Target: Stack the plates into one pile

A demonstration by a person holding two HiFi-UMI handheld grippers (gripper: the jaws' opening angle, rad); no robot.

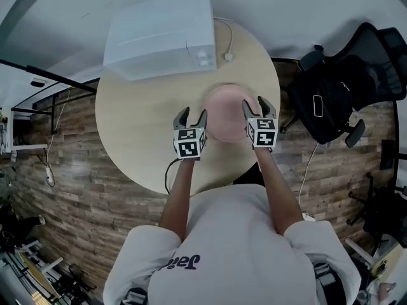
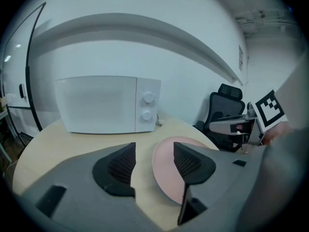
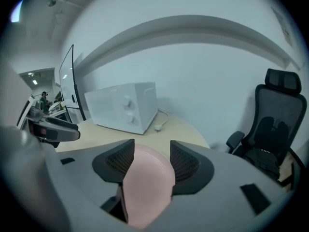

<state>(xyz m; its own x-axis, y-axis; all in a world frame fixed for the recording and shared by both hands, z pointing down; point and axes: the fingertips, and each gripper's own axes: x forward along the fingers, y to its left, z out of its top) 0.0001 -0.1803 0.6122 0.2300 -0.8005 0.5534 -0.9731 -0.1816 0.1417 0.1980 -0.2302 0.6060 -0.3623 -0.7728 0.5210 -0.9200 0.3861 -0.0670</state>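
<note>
Your left gripper [image 1: 193, 114] hangs over the desk [image 1: 133, 132], just left of the plates [image 1: 226, 113]. Its fingers are spread wide with nothing between them. Your right gripper [image 1: 256, 103] sits over the plates' right rim, fingers just as wide. The plates show in the gap, but nothing is gripped. The pink plates lie toward the desk's right edge, with the microwave [image 1: 162, 33] at the far edge.

A round, pale pink plate [image 1: 226, 110] lies flat on the light wooden table [image 1: 133, 126], near its right edge, just before the white microwave [image 1: 159, 33].
</note>
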